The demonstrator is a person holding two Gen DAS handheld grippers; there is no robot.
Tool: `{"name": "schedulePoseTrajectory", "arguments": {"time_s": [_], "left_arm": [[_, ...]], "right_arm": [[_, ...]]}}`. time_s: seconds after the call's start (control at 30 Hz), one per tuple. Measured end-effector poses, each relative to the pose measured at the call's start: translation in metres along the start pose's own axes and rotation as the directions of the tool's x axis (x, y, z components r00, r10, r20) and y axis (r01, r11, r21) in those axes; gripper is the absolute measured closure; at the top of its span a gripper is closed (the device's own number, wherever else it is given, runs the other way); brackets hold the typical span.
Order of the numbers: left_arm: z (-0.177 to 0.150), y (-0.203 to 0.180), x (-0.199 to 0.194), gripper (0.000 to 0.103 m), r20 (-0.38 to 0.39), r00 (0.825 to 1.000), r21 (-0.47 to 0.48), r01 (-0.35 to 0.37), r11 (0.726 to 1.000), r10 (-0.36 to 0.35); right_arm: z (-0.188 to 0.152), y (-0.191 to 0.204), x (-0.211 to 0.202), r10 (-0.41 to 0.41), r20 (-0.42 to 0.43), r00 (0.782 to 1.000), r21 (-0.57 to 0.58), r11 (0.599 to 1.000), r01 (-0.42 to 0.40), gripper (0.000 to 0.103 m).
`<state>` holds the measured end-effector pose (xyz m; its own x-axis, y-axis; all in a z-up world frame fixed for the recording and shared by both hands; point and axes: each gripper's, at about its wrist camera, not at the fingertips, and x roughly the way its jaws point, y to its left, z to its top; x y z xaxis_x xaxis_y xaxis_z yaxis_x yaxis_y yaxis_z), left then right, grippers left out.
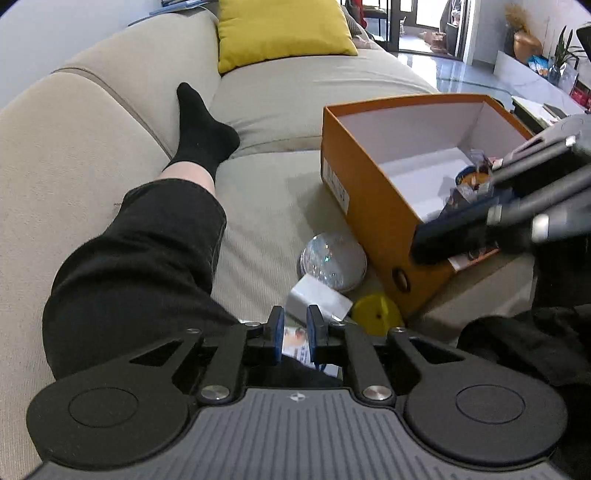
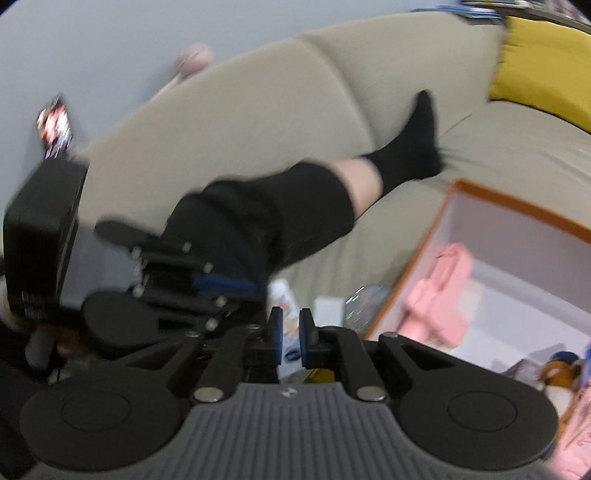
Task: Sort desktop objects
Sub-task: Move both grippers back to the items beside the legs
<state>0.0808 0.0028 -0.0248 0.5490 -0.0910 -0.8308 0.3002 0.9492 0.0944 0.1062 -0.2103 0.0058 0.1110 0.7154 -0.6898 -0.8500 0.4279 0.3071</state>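
Note:
An orange box with a white inside stands open on the beige sofa. In it lie a pink soft item, a plush toy and colourful packets. In front of the box lie a glittery globe, a white card and a yellow disc. My left gripper hovers just before them, its jaws a narrow gap apart with nothing gripped. A printed card shows below it. My right gripper, blurred, stands narrowly open and empty near the box's front corner.
A person's leg in black trousers and a black sock stretches across the sofa left of the objects. A yellow cushion leans at the back. A glass table and a shelf stand beyond the box.

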Motion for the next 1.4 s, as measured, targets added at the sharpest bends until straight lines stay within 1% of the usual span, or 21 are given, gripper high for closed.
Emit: {"name": "schedulePoseTrajectory", "arguments": {"time_s": [0.1,0.17,0.23,0.33,0.4,0.5,0.53,0.6,0.7,0.8,0.87,0.9,0.97,1.0,1.07,1.1,1.13,1.17,1.2,1.3,1.4], "left_arm": [[-0.004,0.004,-0.007,0.088,0.035,0.999,-0.053,0.019,0.998,-0.017],[-0.003,0.007,-0.012,0.088,0.064,0.997,-0.104,0.058,0.993,-0.051],[0.001,0.003,-0.015,0.087,0.093,0.991,-0.119,0.104,0.987,-0.094],[0.009,-0.008,-0.015,0.08,0.121,0.98,-0.114,0.172,0.978,-0.159],[0.014,-0.018,-0.013,0.076,0.128,0.97,-0.1,0.219,0.971,-0.206],[0.019,-0.036,-0.006,0.068,0.114,0.958,-0.07,0.272,0.96,-0.263],[0.02,-0.041,-0.003,0.068,0.106,0.956,-0.067,0.281,0.957,-0.273],[0.022,-0.049,0.004,0.068,0.09,0.96,-0.074,0.274,0.959,-0.267],[0.022,-0.06,0.006,0.068,0.088,0.971,-0.045,0.228,0.973,-0.224],[0.023,-0.067,0.001,0.068,0.098,0.975,0.008,0.2,0.98,-0.2],[0.022,-0.071,-0.001,0.067,0.093,0.973,0.052,0.207,0.977,-0.211],[0.021,-0.074,-0.001,0.064,0.082,0.973,0.073,0.209,0.975,-0.215],[0.019,-0.082,0.004,0.054,0.046,0.979,0.121,0.191,0.974,-0.198],[0.018,-0.084,0.007,0.053,0.03,0.983,0.137,0.175,0.975,-0.181],[0.017,-0.086,0.015,0.054,0.021,0.99,0.143,0.135,0.981,-0.139],[0.018,-0.085,0.018,0.057,0.02,0.99,0.134,0.136,0.982,-0.14],[0.02,-0.084,0.021,0.066,0.011,0.987,0.127,0.158,0.979,-0.16],[0.022,-0.084,0.023,0.067,0.009,0.985,0.122,0.172,0.978,-0.174],[0.024,-0.085,0.024,0.067,0.015,0.986,0.124,0.162,0.979,-0.165],[0.03,-0.087,0.028,0.069,0.04,0.989,0.135,0.134,0.982,-0.14],[0.041,-0.085,0.034,0.072,0.055,0.988,0.137,0.133,0.982,-0.142]], "right_arm": [[-0.011,0.008,0.014,0.005,-0.063,0.998,-0.041,0.999,-0.008,0.091],[-0.02,0.007,0.017,-0.031,-0.109,0.994,-0.045,0.999,0.026,0.091],[-0.029,0.001,0.014,-0.089,-0.152,0.984,-0.037,0.996,0.084,0.091],[-0.044,-0.012,0.005,-0.173,-0.187,0.967,0.011,0.984,0.179,0.09],[-0.054,-0.021,-0.002,-0.216,-0.204,0.955,0.062,0.971,0.233,0.082],[-0.068,-0.035,-0.014,-0.275,-0.213,0.938,0.129,0.943,0.306,0.081],[-0.07,-0.041,-0.017,-0.293,-0.216,0.931,0.154,0.932,0.329,0.081],[-0.075,-0.051,-0.022,-0.33,-0.216,0.919,0.196,0.907,0.372,0.081],[-0.079,-0.064,-0.029,-0.369,-0.209,0.906,0.251,0.875,0.414,0.081],[-0.079,-0.079,-0.028,-0.37,-0.224,0.902,0.332,0.841,0.427,0.084],[-0.079,-0.09,-0.027,-0.349,-0.227,0.909,0.389,0.824,0.413,0.084],[-0.081,-0.091,-0.027,-0.337,-0.225,0.914,0.405,0.821,0.403,0.084],[-0.082,-0.091,-0.027,-0.324,-0.224,0.919,0.416,0.821,0.391,0.084],[-0.082,-0.092,-0.026,-0.317,-0.223,0.922,0.42,0.822,0.384,0.084],[-0.082,-0.092,-0.025,-0.299,-0.22,0.928,0.432,0.823,0.368,0.084],[-0.082,-0.094,-0.025,-0.292,-0.218,0.931,0.441,0.822,0.36,0.084],[-0.082,-0.095,-0.026,-0.286,-0.214,0.934,0.447,0.822,0.354,0.084],[-0.081,-0.096,-0.026,-0.282,-0.209,0.936,0.45,0.822,0.348,0.085],[-0.081,-0.097,-0.027,-0.284,-0.205,0.937,0.45,0.823,0.347,0.086],[-0.075,-0.099,-0.026,-0.31,-0.195,0.931,0.424,0.829,0.365,0.088],[-0.067,-0.104,-0.025,-0.345,-0.184,0.921,0.407,0.826,0.39,0.088]]}}
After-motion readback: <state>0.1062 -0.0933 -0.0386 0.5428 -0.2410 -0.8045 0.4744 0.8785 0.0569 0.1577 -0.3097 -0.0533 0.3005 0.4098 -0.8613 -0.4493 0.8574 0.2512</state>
